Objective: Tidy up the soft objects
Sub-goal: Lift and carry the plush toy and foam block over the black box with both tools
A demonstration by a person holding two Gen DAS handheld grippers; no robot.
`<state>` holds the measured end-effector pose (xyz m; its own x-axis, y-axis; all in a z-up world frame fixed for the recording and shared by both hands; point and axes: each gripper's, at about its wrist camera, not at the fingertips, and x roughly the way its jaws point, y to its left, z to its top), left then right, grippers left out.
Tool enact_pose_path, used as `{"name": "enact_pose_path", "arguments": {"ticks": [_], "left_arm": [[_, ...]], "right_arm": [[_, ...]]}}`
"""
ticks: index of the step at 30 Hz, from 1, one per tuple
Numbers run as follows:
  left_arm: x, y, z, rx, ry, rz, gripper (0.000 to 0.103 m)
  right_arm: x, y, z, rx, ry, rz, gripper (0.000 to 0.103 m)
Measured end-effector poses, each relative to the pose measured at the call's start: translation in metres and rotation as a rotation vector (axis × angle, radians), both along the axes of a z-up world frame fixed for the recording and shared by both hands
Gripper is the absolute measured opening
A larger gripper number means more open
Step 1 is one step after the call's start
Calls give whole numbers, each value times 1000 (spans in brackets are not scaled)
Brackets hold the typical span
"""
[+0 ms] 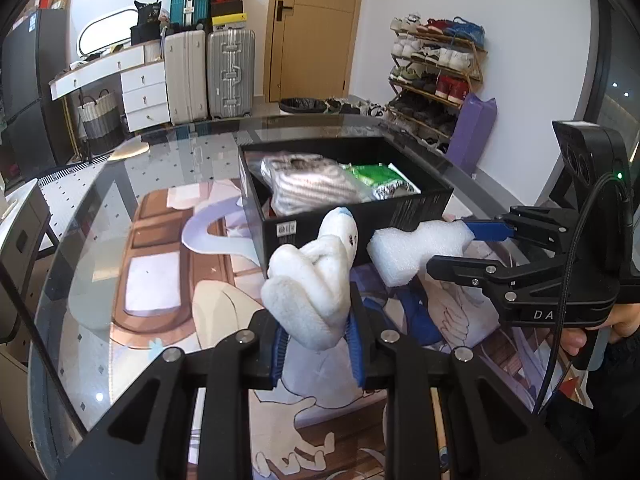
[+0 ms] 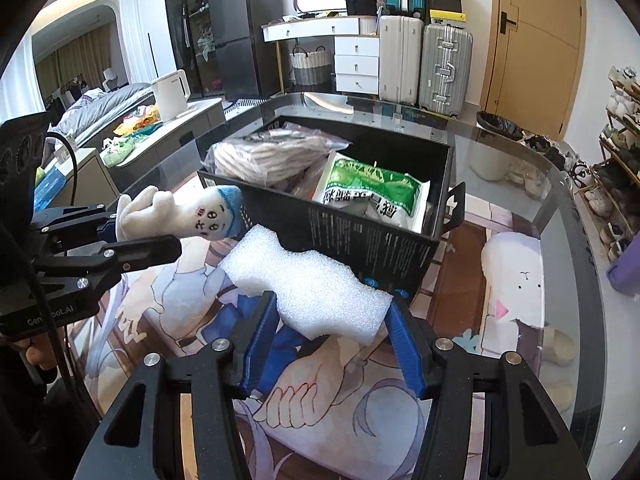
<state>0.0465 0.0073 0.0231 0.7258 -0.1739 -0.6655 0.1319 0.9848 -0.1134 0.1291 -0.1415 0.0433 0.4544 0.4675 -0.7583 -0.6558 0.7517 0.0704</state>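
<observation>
The left hand-held gripper [image 1: 318, 344] clamps a white plush toy [image 1: 312, 280], the right hand-held gripper [image 2: 332, 340] white foam [image 2: 312, 284]; both remain outside the half-filled black box [image 2: 360, 240] at twelve o'clock.

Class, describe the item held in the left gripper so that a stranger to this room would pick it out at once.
Start at the black box on the glass table. Just before its near wall, the left gripper clamps a white plush toy. Unlike the plain white foam block beside it, it has a blue cap and a drawn face.
</observation>
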Motion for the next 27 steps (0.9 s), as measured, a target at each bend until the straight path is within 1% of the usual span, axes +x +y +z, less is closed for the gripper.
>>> {"name": "enact_pose_path", "arguments": {"ticks": [9, 20, 27], "left_arm": [[-5, 5, 19, -6, -70, 26, 23], [0, 8, 33, -13, -114, 56, 23], [11, 4, 38, -9, -125, 57, 23]], "right_arm": [[-4, -9, 19, 45, -39, -3, 55], [-4, -23, 46, 102, -94, -38, 55], [5, -30, 52, 124, -111, -82, 55]]}}
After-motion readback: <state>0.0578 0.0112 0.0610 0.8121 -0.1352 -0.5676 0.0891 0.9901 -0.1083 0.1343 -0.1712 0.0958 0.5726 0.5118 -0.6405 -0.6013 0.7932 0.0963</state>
